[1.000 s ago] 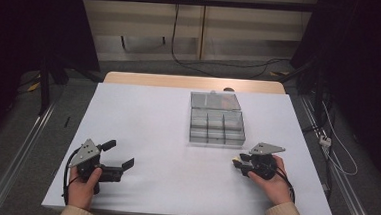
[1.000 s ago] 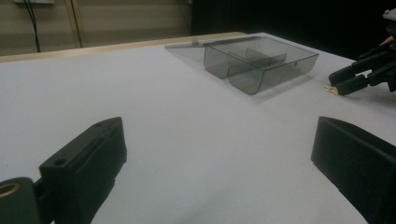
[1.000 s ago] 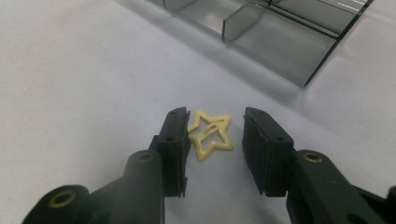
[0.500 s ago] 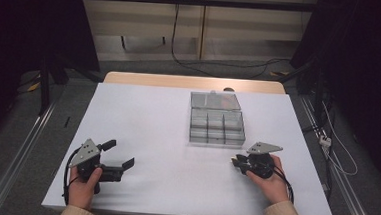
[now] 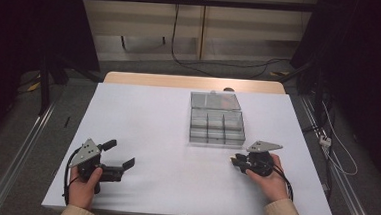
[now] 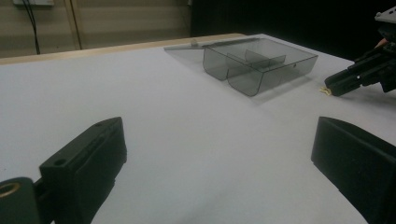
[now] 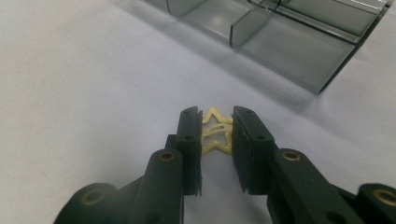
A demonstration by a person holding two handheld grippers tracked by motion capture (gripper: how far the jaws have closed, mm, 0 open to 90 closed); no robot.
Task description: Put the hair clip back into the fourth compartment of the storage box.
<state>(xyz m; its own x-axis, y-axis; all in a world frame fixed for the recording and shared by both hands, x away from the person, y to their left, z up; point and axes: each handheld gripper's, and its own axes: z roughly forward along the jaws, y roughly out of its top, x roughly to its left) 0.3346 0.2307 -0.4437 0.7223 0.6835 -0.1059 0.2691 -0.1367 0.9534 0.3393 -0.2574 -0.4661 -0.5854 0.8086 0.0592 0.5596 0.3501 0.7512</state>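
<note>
Left gripper [image 5: 120, 166]: held low near the table's [image 5: 153, 115] left front corner, jaws wide apart, nothing between them; bare white surface lies ahead of it.
Table: white top, mostly open; front edge close to both hands, left edge near the left gripper, wooden strip along the far side.
Box [image 5: 217, 118]: clear grey plastic, divided into compartments, lid folded back flat behind it; it stands right of centre, just beyond the right gripper. All compartments look empty.
Star [image 7: 216, 132]: a small yellow star-shaped piece, at the table surface just short of the box's front wall, between the right gripper's pads.
Right gripper [image 5: 236, 161]: jaws have just been closing and are now clamped on the star's two sides, tips pointing left along the table.
Handling: the star looks thin, light and openwork, probably stiff plastic or wire; the points could bend or the piece could flick out if squeezed off-centre. Best held across its middle, as now, with a modest squeeze.
Room: free space above the box for a lift and drop; its front wall is the one edge to clear. Right table edge is near that hand.
</note>
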